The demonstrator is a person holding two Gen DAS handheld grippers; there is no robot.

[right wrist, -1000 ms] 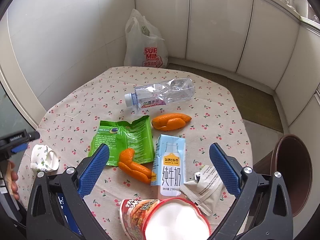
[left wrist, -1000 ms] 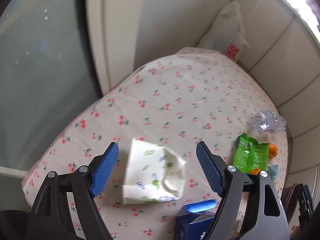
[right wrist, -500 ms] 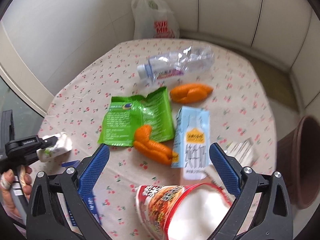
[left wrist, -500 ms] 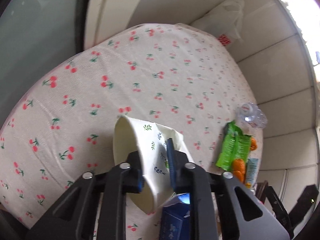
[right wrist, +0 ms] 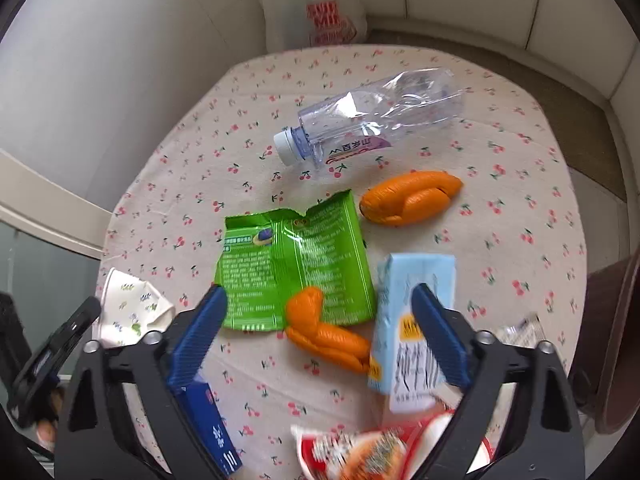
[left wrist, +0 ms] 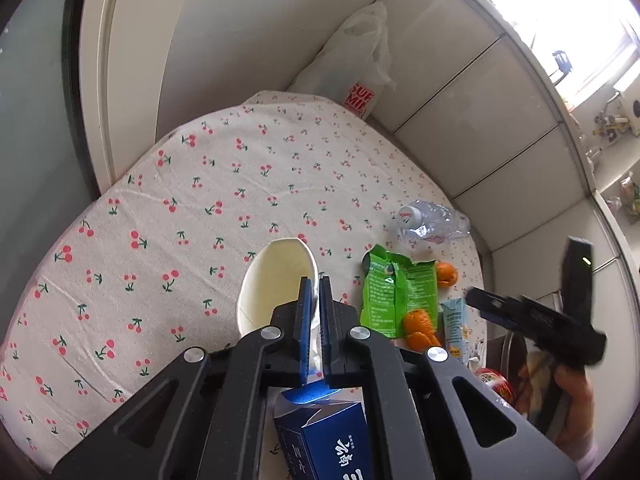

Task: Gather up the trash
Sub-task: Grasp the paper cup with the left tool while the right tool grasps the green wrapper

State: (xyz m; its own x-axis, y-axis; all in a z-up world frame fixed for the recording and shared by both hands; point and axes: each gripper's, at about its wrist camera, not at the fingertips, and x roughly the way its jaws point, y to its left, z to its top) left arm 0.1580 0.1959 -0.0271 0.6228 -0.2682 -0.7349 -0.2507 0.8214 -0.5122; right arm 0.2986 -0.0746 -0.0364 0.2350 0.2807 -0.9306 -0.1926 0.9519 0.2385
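Since a second ago the left gripper [left wrist: 315,312] has closed on the crumpled paper cup [left wrist: 276,280], pinching its wall, the cup just above the cherry-print tablecloth [left wrist: 160,208]. The right gripper [right wrist: 316,344] has just been narrowing its still-apart jaws, nothing clamped, over the orange peel [right wrist: 320,332] beside the green snack wrapper [right wrist: 296,264] and the milk carton [right wrist: 416,320]. Keep the pinch firm on the thin wall and carry it level to the brown bin [right wrist: 612,344], whose contents are hidden. The cup looks empty; the crushed water bottle [right wrist: 376,124] too
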